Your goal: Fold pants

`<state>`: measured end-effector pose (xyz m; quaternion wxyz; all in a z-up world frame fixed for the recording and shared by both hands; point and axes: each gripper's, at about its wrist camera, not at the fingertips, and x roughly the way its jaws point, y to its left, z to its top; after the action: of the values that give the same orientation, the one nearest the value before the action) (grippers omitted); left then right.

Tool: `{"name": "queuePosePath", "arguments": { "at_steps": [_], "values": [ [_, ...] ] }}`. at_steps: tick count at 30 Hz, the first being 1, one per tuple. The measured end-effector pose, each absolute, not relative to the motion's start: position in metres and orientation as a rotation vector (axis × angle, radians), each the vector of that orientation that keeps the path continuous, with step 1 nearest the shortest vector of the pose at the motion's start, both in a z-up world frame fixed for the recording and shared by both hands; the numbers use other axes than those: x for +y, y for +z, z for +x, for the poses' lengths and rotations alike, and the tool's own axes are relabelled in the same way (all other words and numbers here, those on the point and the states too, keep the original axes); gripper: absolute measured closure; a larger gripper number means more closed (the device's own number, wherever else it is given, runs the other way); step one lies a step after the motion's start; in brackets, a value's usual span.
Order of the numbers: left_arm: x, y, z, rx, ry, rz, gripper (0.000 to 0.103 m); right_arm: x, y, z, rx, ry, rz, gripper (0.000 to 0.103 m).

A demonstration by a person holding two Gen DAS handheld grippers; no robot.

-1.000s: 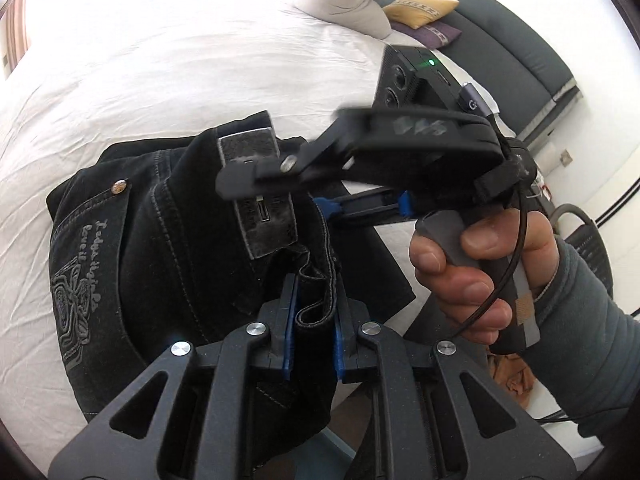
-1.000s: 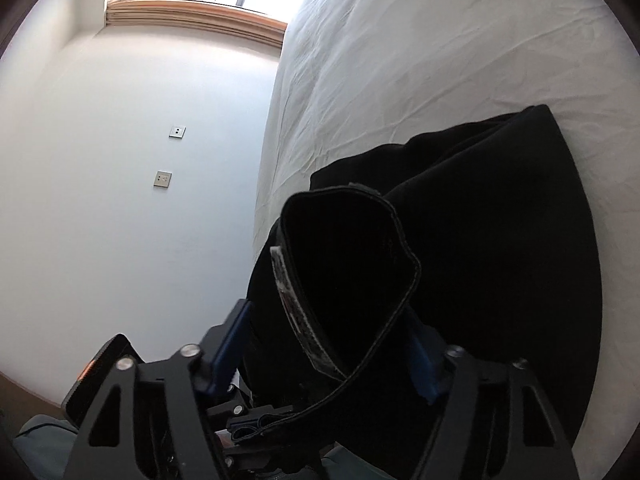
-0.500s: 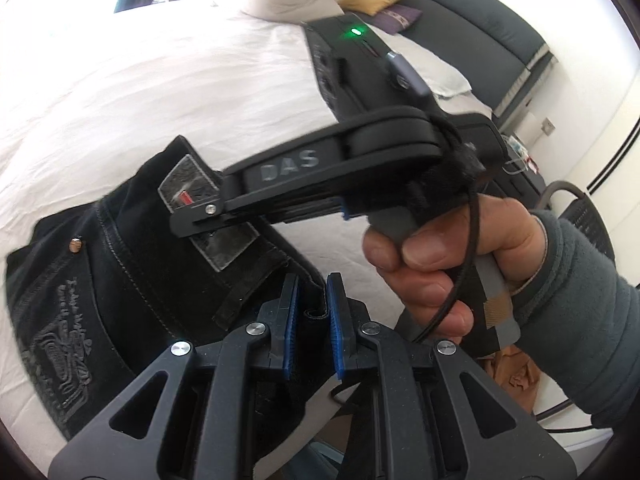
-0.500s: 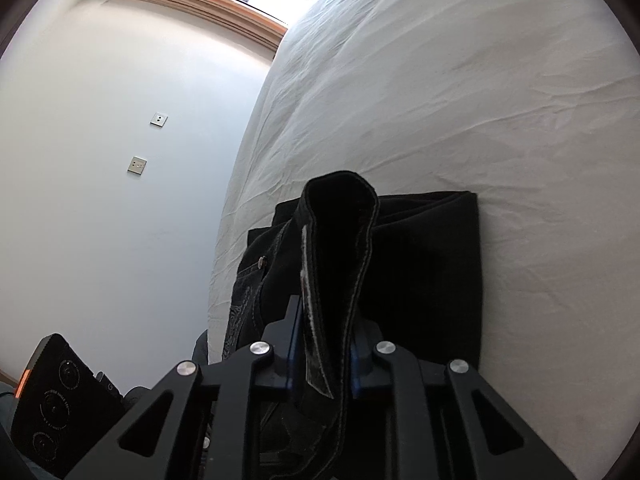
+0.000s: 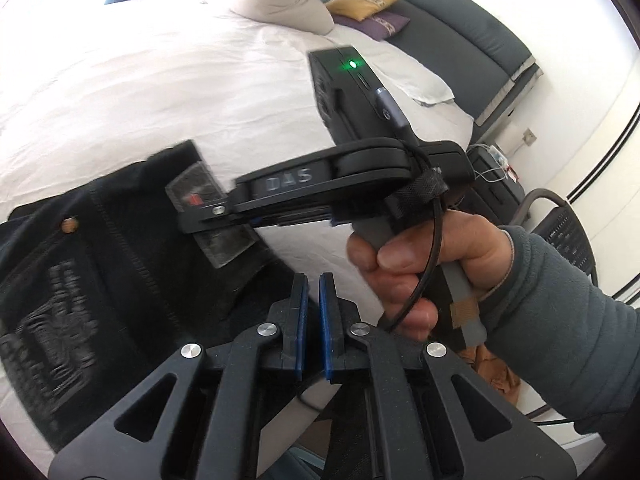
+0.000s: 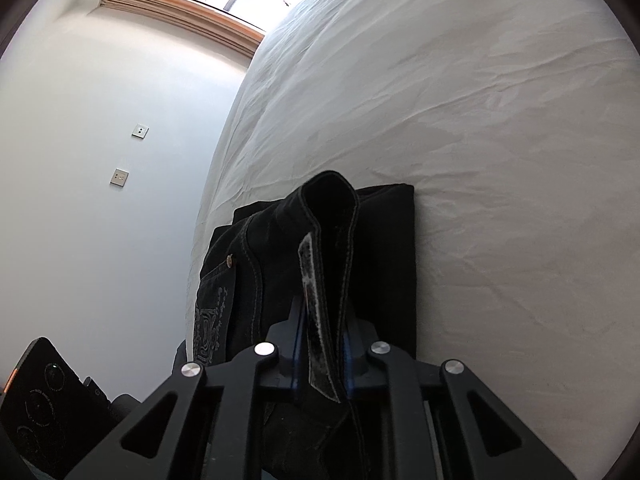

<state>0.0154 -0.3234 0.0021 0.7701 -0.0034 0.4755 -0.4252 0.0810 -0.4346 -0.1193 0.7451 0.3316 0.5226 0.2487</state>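
The pants [image 5: 120, 280], black denim, lie bunched on the white bed [image 5: 160, 80], off to the left of the left gripper [image 5: 313, 320] and just beyond its tips, back pocket and rivet facing up. That left gripper has its jaws drawn almost together, only a thin sliver between the blue pads, and nothing in there at all: no cloth, just a light strip of something showing below the fingers. Across to the right in the left wrist view comes the right gripper [image 5: 208, 220], side-on, gripped by the person's hand [image 5: 420, 272], its tips over the waistband [image 6: 328, 240] where the grey label patch sits. From its own camera the story is plain: jaws pinched in close on a raised fold of waistband, label strip hanging down between the pads, the rest of the garment stacked flat ahead of the jaws and a little to their left. So where are we? By my reckoning well along: the legs look already doubled into a compact slab, and what remains is laying this last held edge down and smoothing it. Against a second ago, plenty is different: the left jaws had a lip of dark fabric between them then and now they've let it go and stand shut on nothing, while the right jaws, wide around a loose hoop of waistband back then, have just been closing and now have that band squeezed narrow between them.
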Motion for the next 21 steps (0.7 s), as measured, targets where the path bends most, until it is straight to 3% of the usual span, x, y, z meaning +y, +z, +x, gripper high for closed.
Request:
{"name": "queuePosePath", "arguments": {
  "at_steps": [11,14,17,21],
  "values": [
    [-0.221,0.033,0.031,0.957,-0.775,-0.182,0.097,-0.437,-0.142,0.073,1.165,0.525,0.811,0.085],
    [-0.183,0.040,0.046,0.924,-0.658,-0.233,0.097,-0.443,-0.138,0.068,1.154,0.509,0.869,0.067],
    [-0.144,0.034,0.063,0.943,-0.567,-0.282,0.097,-0.449,-0.109,0.054,1.115,0.391,0.776,0.042],
    [-0.131,0.026,0.072,0.932,-0.539,-0.272,0.097,-0.441,-0.070,0.030,1.020,0.423,0.780,0.039]
  ]
}}
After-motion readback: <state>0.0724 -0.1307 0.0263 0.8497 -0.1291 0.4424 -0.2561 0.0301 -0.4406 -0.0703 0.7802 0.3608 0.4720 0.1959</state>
